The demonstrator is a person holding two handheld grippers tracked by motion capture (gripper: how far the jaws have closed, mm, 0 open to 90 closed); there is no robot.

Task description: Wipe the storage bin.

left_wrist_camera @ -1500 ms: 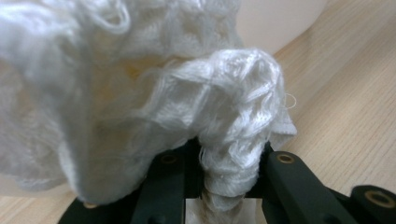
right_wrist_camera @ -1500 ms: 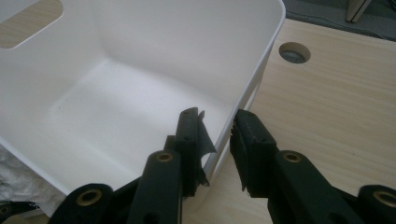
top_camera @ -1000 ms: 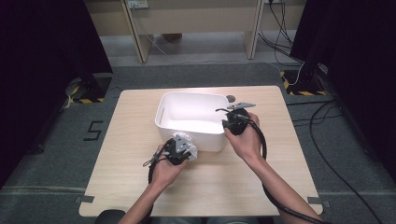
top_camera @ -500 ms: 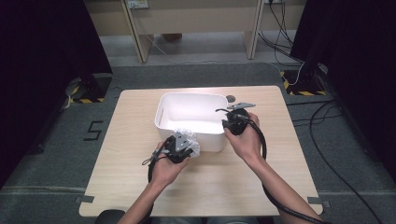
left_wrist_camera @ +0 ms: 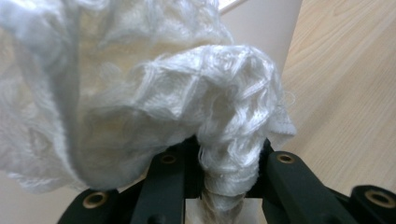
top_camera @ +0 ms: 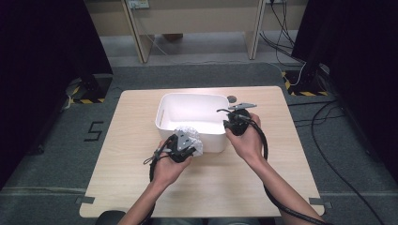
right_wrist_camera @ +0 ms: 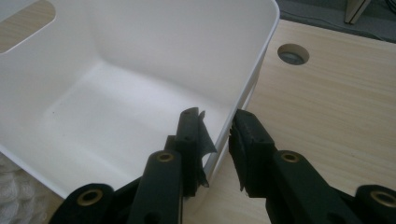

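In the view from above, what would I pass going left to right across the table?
Bare table top → left gripper clamped on a bunched white knitted cloth → right gripper at the right wall of the white bin → round hole in the table.

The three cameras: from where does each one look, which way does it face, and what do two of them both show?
High view: above the person's side, facing forward and down on the table; both forearms, the left claw and right claw show.
Left gripper view: on the left claw, facing along its jaws, shut on a white knitted cloth.
Right gripper view: on the right claw, facing the white plastic bin; its jaws straddle the wall.
Shared: the bin and the cloth.
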